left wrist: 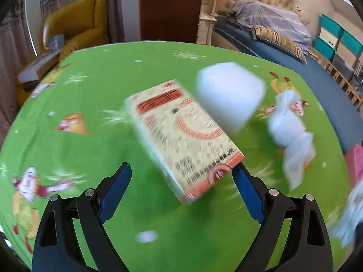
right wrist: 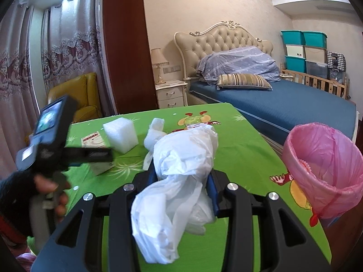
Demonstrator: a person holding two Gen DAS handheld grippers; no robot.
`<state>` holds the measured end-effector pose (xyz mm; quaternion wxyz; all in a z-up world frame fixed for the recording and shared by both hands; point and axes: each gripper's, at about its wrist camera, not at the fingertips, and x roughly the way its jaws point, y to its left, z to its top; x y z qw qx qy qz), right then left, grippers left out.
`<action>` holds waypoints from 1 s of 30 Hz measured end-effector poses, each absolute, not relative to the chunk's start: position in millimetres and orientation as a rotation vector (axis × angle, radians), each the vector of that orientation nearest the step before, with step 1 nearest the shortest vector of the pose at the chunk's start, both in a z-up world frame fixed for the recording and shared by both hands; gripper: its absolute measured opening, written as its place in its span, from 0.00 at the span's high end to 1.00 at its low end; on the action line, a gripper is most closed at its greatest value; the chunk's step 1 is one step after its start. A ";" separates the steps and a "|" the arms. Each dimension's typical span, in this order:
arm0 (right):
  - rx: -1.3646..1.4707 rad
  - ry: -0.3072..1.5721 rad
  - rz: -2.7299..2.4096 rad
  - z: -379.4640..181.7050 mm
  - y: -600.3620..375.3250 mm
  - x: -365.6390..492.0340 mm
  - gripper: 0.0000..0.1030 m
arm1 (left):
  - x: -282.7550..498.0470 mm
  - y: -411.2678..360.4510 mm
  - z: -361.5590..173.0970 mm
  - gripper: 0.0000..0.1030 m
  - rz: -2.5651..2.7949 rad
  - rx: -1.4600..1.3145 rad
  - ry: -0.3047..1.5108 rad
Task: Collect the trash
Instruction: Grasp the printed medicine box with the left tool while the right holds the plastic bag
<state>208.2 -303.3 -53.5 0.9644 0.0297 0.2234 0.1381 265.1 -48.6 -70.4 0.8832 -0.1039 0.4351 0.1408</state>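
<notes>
Crumpled white plastic bag (right wrist: 179, 176) fills the near middle of the right wrist view, clamped between the fingers of the right gripper (right wrist: 183, 188). On the right, just beside it, stands the pink-lined trash bin (right wrist: 322, 170) at the table's right edge, so the coming drop is probably a short swing rightward. Across the green tablecloth (left wrist: 90, 86), the left gripper (left wrist: 181, 190) has its blue fingers (left wrist: 115, 190) spread wide apart. A printed cardboard box (left wrist: 181, 140) lies partly between them, its long axis running from near right to far left, its near corner just beside the right finger. Farther off sit a white foam block (left wrist: 229, 97) and crumpled tissue (left wrist: 290, 131) to the right.
</notes>
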 end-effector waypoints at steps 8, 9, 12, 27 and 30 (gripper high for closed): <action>0.005 0.472 0.334 -54.9 -264.0 205.8 0.63 | 233.7 7.6 -63.9 0.17 0.249 -0.290 0.868; -0.002 0.473 0.341 -54.5 -258.5 205.6 0.62 | 236.7 6.3 -60.7 0.17 0.235 -0.294 0.862; -0.022 0.476 0.352 -52.3 -246.5 204.7 0.62 | 252.2 -5.0 -59.1 0.17 0.252 -0.217 0.838; -0.103 0.486 0.388 -50.4 -217.0 192.4 0.62 | 187.6 -19.7 -47.4 0.55 0.177 0.039 0.627; -0.100 0.479 0.387 -49.6 -215.0 186.7 0.62 | 165.4 -21.6 -39.9 0.55 0.176 0.059 0.560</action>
